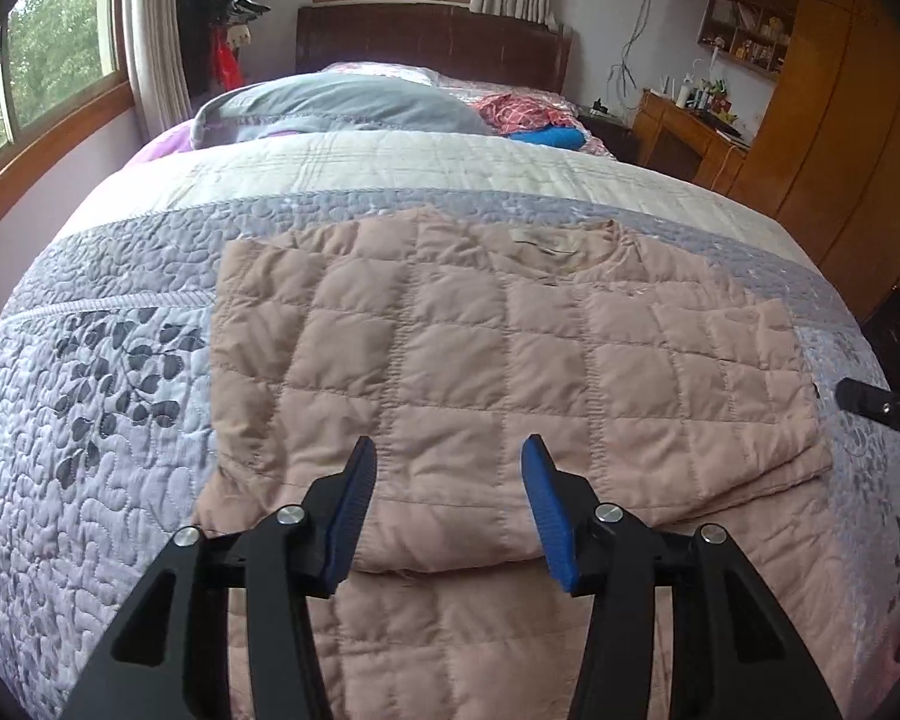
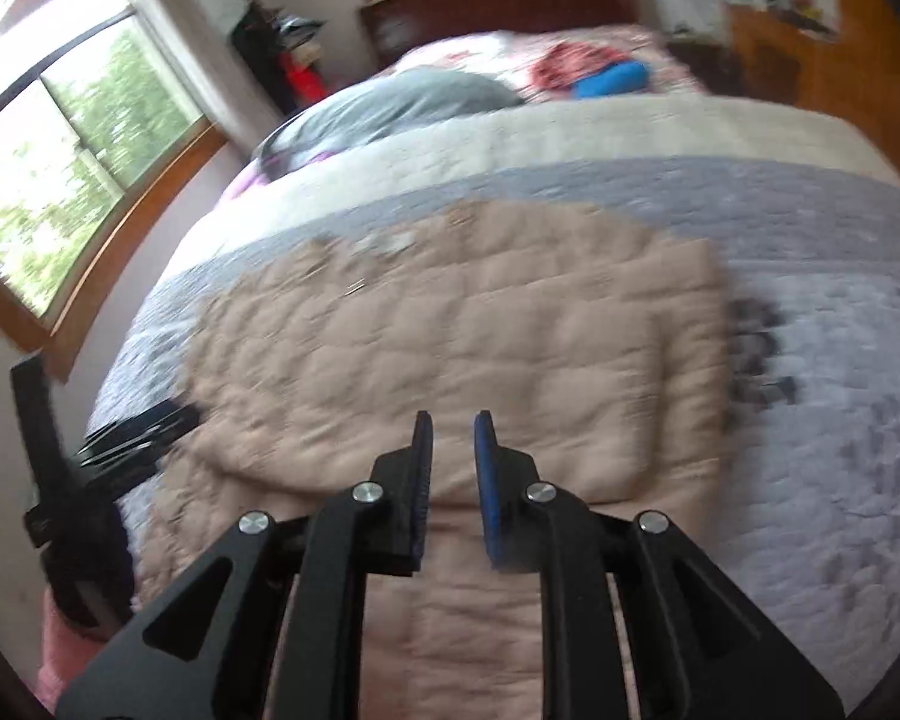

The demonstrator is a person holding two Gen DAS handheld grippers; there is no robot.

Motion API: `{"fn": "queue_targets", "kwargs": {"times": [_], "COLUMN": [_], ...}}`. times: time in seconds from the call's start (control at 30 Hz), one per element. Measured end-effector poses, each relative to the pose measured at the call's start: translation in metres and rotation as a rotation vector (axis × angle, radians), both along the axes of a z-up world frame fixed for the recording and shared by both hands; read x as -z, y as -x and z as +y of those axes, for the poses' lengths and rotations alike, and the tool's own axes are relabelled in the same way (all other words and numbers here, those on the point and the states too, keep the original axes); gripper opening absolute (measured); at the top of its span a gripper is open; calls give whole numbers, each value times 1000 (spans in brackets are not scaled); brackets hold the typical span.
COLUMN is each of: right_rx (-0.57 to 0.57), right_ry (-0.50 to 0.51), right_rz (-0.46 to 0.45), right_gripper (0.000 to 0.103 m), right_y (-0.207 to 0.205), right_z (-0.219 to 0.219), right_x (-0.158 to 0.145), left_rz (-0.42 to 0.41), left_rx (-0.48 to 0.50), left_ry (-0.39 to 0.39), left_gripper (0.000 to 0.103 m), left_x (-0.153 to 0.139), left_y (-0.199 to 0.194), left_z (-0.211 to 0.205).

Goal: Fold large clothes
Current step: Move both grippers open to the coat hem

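We found the pink quilted jacket (image 1: 480,360) lying partly folded on the bed (image 1: 120,450), collar toward twelve o'clock, over the lavender leaf-print quilt. Our left hand-held gripper (image 1: 448,453) hung above the jacket's six o'clock fold, blue pads well apart, nothing between them. Our right hand-held gripper (image 2: 453,429) hovered over the same edge, its view blurred, jaws a narrow gap apart and empty. A grey pillow (image 1: 342,102) lay at twelve o'clock.

Running off the bottom edge: pink quilted jacket (image 1: 450,648). Smearing with blur, right wrist view: bedspread (image 2: 810,420). Showing too small: shelf items (image 1: 744,36).
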State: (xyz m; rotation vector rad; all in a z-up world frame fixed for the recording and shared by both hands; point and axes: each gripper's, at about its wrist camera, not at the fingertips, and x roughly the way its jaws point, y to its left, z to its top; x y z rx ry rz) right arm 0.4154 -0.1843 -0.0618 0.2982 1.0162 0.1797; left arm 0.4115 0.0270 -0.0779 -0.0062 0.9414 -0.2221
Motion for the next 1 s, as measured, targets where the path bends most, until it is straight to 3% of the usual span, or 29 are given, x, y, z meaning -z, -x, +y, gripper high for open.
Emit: {"fn": "queue_targets", "kwargs": {"times": [0.13, 0.33, 0.43, 0.5, 0.6, 0.67, 0.87, 1.0], "right_rx": [-67, -56, -85, -95, -50, -8, 70, 80], "right_ry": [18, 12, 2, -1, 27, 43, 76, 17], "right_rz": [77, 191, 189, 139, 70, 73, 179, 215], "right_gripper": [14, 9, 12, 15, 15, 15, 12, 11], "right_y": [-20, -39, -41, -42, -56, -76, -123, -130], "right_z": [44, 44, 41, 36, 19, 5, -23, -32], "right_x": [35, 86, 76, 58, 28, 21, 67, 99], "left_rz": [40, 58, 63, 50, 13, 27, 140, 181], "left_rx": [10, 27, 36, 50, 29, 22, -19, -30], "left_ry": [-31, -105, -123, -83, -60, -43, -62, -45], "left_gripper": [50, 53, 51, 51, 51, 51, 51, 53], "left_x": [20, 54, 46, 30, 7, 2, 32, 53], "left_y": [-5, -12, -10, -13, -31, -51, -110, -124], "left_z": [-20, -25, -29, -30, -28, -30, -33, -30]}}
